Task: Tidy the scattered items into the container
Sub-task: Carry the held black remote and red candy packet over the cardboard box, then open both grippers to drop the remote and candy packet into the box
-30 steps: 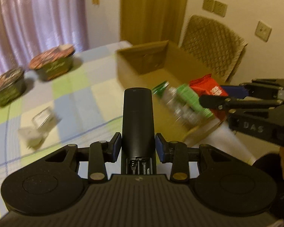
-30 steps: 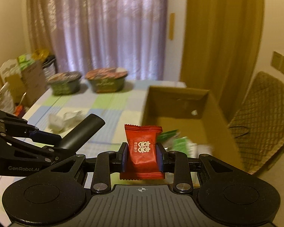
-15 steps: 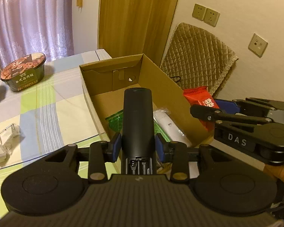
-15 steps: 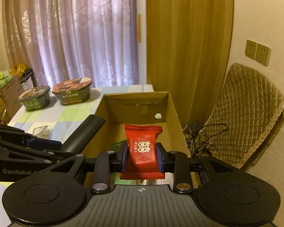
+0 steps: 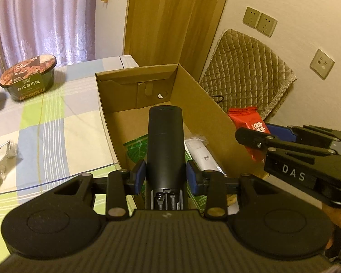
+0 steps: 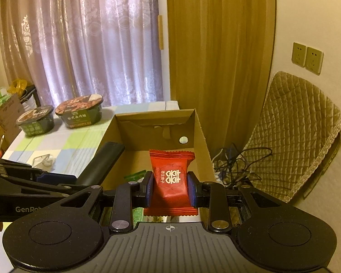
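Black and cylindrical, the remote-like stick (image 5: pixel 165 136) sits clamped between the blue pads of the left gripper (image 5: pixel 165 174), its long axis running straight forward along the fingers, blunt end toward the far wall of the cardboard box (image 5: pixel 136 86) and the open battery bay back against the gripper body. Half a second ago the box lay a little farther ahead and lower in both views; now both tongs have come in over its near end, so the drop looks close.

The right gripper (image 6: pixel 170 190) is closed on a red candy packet (image 6: pixel 172 180), held upright with its crimped edges top and bottom and its printed face toward the camera. It hangs above the box's right-hand wall, just right of the left tongs.

Below and ahead of the stick, a green leaf-print packet (image 5: pixel 136 146) and a white wrapped item (image 5: pixel 201 153) already lie on the box floor. Left of the left tongs, on the checked tablecloth (image 5: pixel 56 122), a small clear-wrapped piece (image 5: pixel 2 154) waits to be collected, with two noodle bowls (image 5: pixel 29 77) beyond.
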Demonstrator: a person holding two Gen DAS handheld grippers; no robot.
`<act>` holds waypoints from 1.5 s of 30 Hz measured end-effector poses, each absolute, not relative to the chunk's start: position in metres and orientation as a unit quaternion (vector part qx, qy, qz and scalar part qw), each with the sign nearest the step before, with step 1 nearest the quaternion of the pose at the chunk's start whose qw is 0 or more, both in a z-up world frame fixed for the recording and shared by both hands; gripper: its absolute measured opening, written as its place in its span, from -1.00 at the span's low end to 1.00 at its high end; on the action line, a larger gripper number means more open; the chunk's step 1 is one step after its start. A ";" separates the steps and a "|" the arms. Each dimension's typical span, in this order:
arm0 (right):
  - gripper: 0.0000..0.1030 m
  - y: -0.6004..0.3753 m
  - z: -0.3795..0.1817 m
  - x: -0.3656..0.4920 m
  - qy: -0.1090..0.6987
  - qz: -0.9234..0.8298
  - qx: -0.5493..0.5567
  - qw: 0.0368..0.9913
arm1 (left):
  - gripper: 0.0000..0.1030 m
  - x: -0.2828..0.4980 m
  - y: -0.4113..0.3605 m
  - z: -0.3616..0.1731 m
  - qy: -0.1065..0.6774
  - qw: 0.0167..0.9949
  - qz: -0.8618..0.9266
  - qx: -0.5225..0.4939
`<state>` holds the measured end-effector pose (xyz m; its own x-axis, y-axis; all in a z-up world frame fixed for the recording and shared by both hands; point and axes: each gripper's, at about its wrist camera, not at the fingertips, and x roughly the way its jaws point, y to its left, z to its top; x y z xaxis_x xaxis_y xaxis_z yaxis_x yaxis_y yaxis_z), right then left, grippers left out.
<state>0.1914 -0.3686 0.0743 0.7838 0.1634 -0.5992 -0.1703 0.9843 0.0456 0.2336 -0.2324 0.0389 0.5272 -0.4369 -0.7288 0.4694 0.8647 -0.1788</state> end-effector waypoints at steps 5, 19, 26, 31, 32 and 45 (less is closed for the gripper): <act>-0.35 -0.368 0.073 0.195 0.318 0.090 -0.008 0.944 | -0.36 0.237 -0.231 0.037 0.413 0.875 -0.253 0.006; -0.35 -0.368 0.072 0.202 0.318 0.091 -0.010 0.944 | -0.36 0.245 -0.232 0.031 0.415 0.877 -0.243 -0.011; -0.35 -0.369 0.071 0.207 0.320 0.090 -0.010 0.943 | -0.36 0.246 -0.231 0.028 0.412 0.878 -0.243 -0.021; -0.35 -0.371 0.067 0.211 0.322 0.089 -0.011 0.943 | -0.32 0.249 -0.225 0.026 0.412 0.881 -0.231 -0.022; -0.35 -0.371 0.067 0.211 0.322 0.089 -0.012 0.942 | -0.32 0.249 -0.223 0.026 0.412 0.882 -0.228 -0.020; -0.35 -0.362 0.060 0.213 0.328 0.094 -0.013 0.940 | -0.20 0.243 -0.197 0.026 0.407 0.889 -0.210 -0.022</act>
<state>0.2132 -0.3622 0.0599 0.7669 0.1691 -0.6190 -0.1859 0.9818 0.0379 0.2430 -0.1974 0.0256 0.5807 -0.3919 -0.7136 0.3558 0.9106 -0.2106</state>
